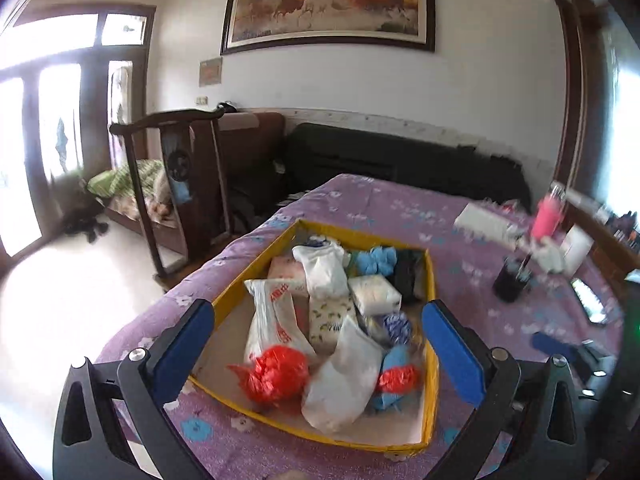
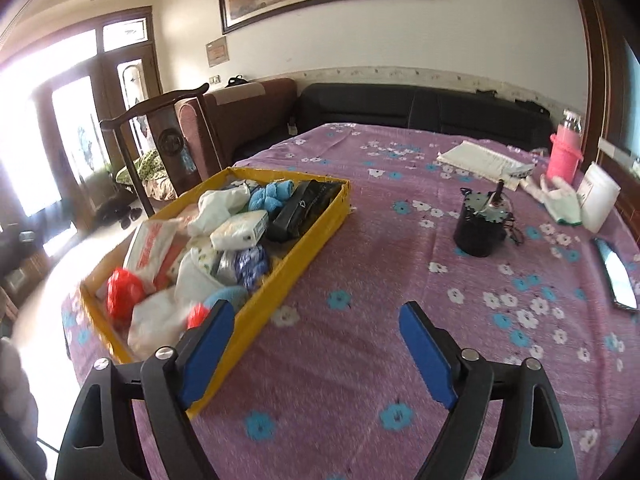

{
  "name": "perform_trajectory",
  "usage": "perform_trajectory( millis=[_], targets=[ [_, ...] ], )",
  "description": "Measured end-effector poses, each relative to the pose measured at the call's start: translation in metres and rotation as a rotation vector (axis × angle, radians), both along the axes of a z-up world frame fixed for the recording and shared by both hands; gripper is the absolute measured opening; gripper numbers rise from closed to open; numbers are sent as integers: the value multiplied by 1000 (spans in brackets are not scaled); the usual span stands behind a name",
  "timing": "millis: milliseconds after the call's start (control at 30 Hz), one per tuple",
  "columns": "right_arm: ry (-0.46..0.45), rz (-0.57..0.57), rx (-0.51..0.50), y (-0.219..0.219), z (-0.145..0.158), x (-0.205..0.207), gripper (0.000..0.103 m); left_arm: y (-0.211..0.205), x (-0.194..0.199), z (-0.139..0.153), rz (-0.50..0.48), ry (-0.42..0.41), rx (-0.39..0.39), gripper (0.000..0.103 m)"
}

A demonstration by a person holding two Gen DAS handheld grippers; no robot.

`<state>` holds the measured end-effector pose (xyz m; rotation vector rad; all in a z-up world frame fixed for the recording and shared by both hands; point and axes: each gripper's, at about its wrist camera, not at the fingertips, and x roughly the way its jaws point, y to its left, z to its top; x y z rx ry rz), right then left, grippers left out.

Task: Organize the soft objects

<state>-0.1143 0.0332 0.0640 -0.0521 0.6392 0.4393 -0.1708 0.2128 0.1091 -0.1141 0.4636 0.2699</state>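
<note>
On the purple floral cloth of the desk (image 2: 360, 360), a yellow cardboard tray (image 1: 431, 280) is holding crinkly plastic bags (image 1: 340, 376) and soft tissue packs (image 1: 376, 294); left tongs (image 1: 320, 344) and right tongs (image 2: 316, 344) are gaping wide, gripping nothing.

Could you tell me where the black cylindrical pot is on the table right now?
In the right wrist view the black pot stands right of the yellow box on the purple cloth, near the white glove.
</note>
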Motion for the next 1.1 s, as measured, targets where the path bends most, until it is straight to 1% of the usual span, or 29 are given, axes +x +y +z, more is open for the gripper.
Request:
perform_trajectory(
  millis=[67, 100, 133, 233, 267, 467, 667, 1100],
  targets=[
    [-10, 0, -12, -4, -1, -5, 90, -14, 2, -5, 50, 12, 69, 103],
    [-14, 3, -17, -6, -3, -8, 90, -18, 6, -7, 58, 23, 93, 103],
    [-16, 4, -18, -7, -3, -9, 90, -21, 10, -9, 40, 48, 102, 103],
    [-10, 14, -19, -8, -8, -12, 90, -23, 17, -15, 24, 128, 85, 103],
    [-3, 20, -20, -8, -10, -12, 90, -24, 17, -16, 25, 135, 82, 103],
    [10, 43, -41, -1, -19, -18, 90, -27, 21, -23, 35, 163, 98, 103],
    [9, 59, -63, 7, -21, -24, 91, -26, 22, -29, 27, 187, 81, 103],
    [30, 81, -107, 20, -27, -24, 91, -14, 25, -39, 45, 219, 49, 103]
  ],
)
